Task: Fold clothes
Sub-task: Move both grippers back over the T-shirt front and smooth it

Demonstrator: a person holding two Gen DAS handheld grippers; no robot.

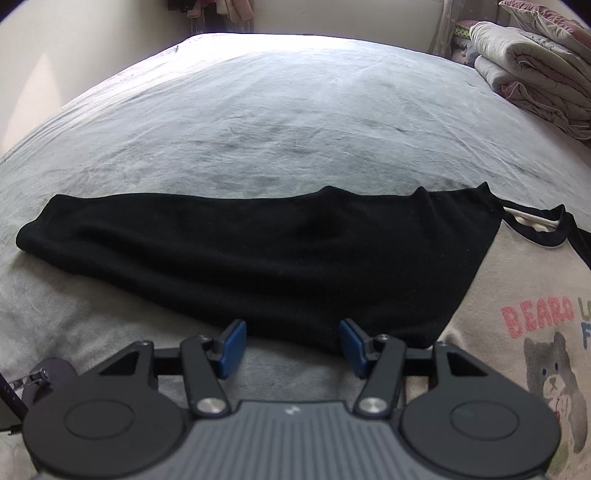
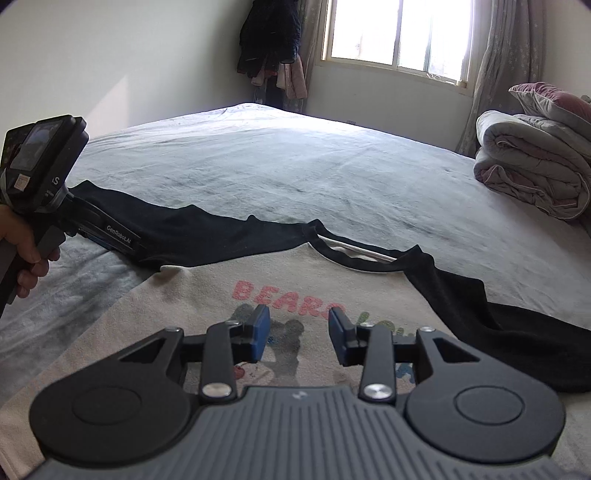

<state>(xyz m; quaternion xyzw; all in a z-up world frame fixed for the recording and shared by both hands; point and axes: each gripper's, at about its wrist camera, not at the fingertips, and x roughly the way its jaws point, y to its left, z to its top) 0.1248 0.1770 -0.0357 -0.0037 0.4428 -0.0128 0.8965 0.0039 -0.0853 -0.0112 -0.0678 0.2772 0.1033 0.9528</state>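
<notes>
A cream shirt point(image 2: 207, 291) with black sleeves, a black collar and a bear print lies front up on the bed. Its left black sleeve point(image 1: 240, 243) stretches out flat across the grey sheet. My left gripper point(image 1: 292, 345) is open, its blue pads level with the near hem of that sleeve, nothing between them. My right gripper point(image 2: 298, 338) hovers open over the bear print point(image 2: 284, 332), holding nothing. The right black sleeve point(image 2: 517, 332) trails off to the right. In the right wrist view a hand point(image 2: 26, 251) holds the left gripper's handle at the far left.
The grey bed sheet point(image 1: 280, 110) spreads wide beyond the shirt. A rolled quilt and pillow point(image 2: 535, 158) sit at the right edge of the bed. Clothes hang in the far corner point(image 2: 273, 48) beside a window point(image 2: 399, 33).
</notes>
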